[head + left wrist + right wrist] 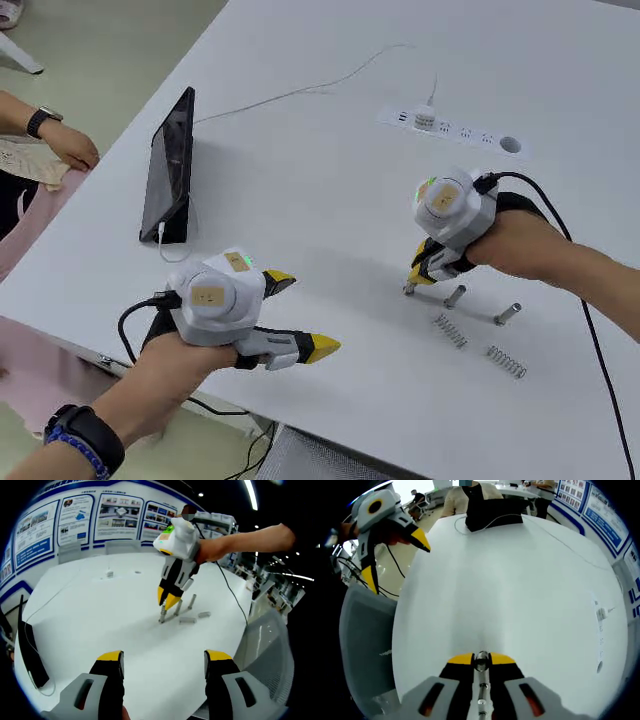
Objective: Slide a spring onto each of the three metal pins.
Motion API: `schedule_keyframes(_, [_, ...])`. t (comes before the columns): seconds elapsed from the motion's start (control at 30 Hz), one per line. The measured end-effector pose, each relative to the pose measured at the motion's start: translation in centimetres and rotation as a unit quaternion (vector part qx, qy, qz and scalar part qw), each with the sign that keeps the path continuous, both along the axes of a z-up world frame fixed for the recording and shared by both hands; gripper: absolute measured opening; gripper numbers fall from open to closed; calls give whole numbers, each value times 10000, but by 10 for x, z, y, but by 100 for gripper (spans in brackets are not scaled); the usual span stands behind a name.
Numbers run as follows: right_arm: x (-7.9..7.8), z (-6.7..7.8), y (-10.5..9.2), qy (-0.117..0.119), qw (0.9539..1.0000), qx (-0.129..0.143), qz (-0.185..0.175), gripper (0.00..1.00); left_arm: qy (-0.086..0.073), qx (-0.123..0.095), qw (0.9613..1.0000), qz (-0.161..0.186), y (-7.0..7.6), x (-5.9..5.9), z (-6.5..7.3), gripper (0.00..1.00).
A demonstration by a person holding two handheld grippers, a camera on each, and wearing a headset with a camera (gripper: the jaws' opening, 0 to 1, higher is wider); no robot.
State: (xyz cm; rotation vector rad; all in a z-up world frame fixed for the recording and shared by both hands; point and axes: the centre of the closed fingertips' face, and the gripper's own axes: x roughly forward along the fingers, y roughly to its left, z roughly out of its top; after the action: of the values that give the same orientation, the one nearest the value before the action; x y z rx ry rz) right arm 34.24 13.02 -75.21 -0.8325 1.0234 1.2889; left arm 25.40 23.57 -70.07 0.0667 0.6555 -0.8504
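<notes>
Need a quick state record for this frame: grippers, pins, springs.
left gripper: open, empty
right gripper: shut on held pin, pin pointing down at the table
free pins: two, upright, beside the right gripper
loose springs: two, lying flat near the free pins
spring on held pin: cannot tell

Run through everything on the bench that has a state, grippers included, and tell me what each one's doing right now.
left gripper, open, empty.
right gripper, shut on held pin.
held pin, upright, foot on the table.
middle pin, standing free, bare.
outer pin, standing free, bare.
inner spring, lying loose on the table.
outer spring, lying loose on the table.
tablet, propped upright, screen dark.
power strip, one plug in.
</notes>
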Motion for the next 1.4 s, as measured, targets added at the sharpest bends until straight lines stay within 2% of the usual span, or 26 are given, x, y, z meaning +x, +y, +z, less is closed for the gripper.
schedule_keyframes(0.8, [-3,-29,-2,91,9999,-90,-31,13,29,35,10000,11,1,-1,-1,66])
schedule_keyframes(1.0, [-4,-28,-2,143,9999,-75,-28,14,31,51,10000,14,2,-2,-2,66])
schedule_keyframes(1.2, [-11,-23,-6,257,9996,-78,-21,22,31,44,10000,3,0,-2,-1,67])
schedule_keyframes(1.3, [-11,-19,-12,182,9997,-117,72,26,29,48,10000,-24,-2,-2,0,67])
schedule_keyframes(1.4, [-9,-12,-15,142,9999,-39,0,31,20,44,10000,-42,-3,-2,1,67])
